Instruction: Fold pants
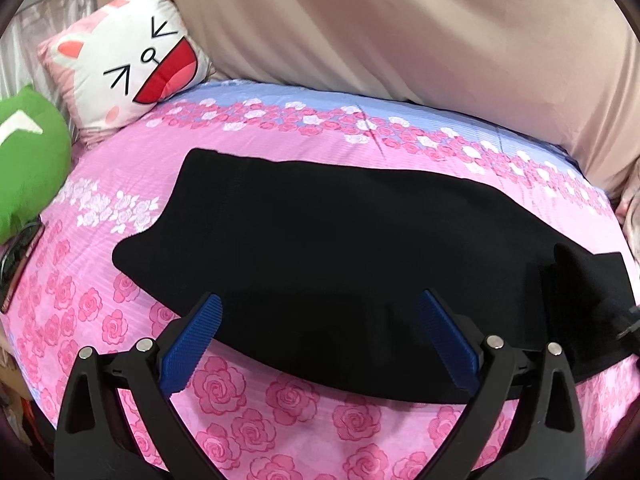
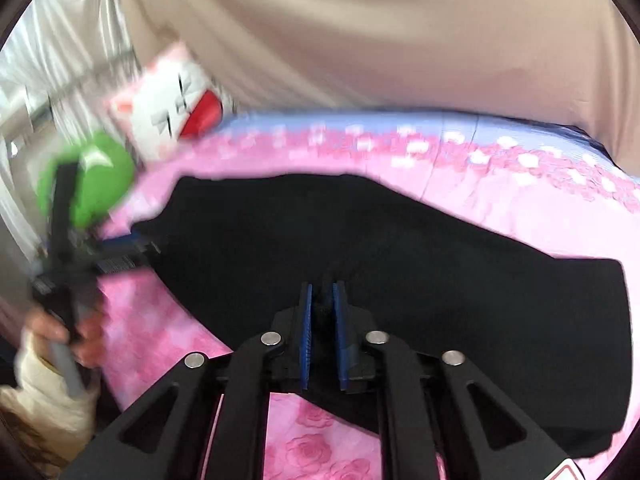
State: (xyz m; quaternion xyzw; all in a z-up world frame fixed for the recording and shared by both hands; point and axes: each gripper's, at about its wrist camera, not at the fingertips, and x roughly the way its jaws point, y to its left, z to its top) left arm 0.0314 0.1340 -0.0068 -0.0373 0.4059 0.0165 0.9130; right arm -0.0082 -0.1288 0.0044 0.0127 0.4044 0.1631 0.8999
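Note:
Black pants lie lengthwise across a pink rose-print bedsheet, folded into one long band. My left gripper is open, its blue pads spread wide just above the pants' near edge, holding nothing. My right gripper is shut on a pinch of the black pants near their middle. In the right wrist view, which is motion-blurred, the left gripper shows at the pants' left end, held by a hand. In the left wrist view a raised fold of fabric stands at the right end.
A white cat-face cushion and a green plush toy sit at the bed's left. A beige curtain hangs behind the bed. A dark flat object lies at the left edge of the sheet.

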